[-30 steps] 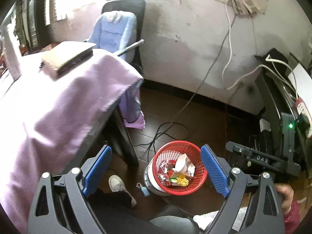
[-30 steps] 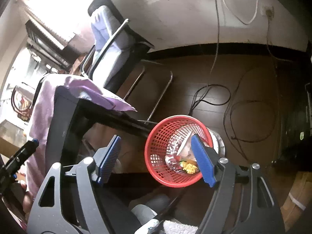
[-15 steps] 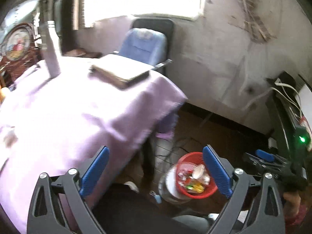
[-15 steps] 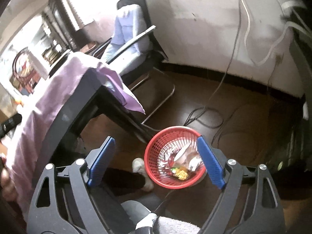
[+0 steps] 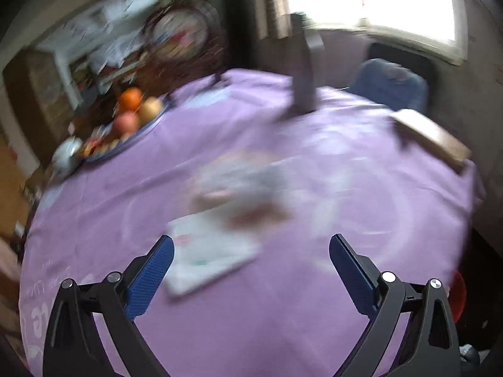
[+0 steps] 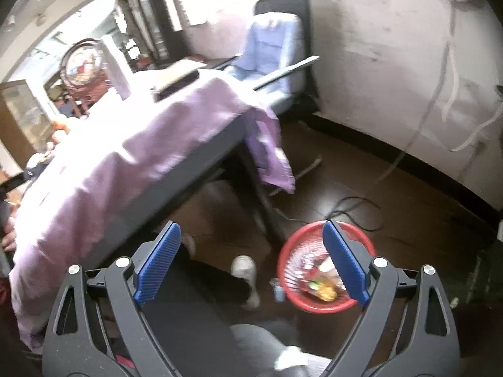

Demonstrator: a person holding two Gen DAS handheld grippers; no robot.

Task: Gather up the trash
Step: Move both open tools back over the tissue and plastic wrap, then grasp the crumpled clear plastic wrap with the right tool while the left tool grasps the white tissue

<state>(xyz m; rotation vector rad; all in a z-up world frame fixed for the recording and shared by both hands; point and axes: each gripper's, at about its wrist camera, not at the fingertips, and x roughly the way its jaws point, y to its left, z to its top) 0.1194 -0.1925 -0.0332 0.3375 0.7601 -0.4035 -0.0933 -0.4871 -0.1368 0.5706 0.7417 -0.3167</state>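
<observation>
Left gripper (image 5: 251, 251) fingers released, nothing between, hovering over blurred white wrapper (image 5: 210, 251) and crumpled trash (image 5: 239, 185) on the purple-clothed counter (image 5: 314, 314). Right gripper (image 6: 251, 251) fingers also spread and empty, angled down off the counter edge toward the floor. Red basket (image 6: 290, 251) of collected scraps just behind right fingertip, beside a white shoe (image 6: 243, 267).
</observation>
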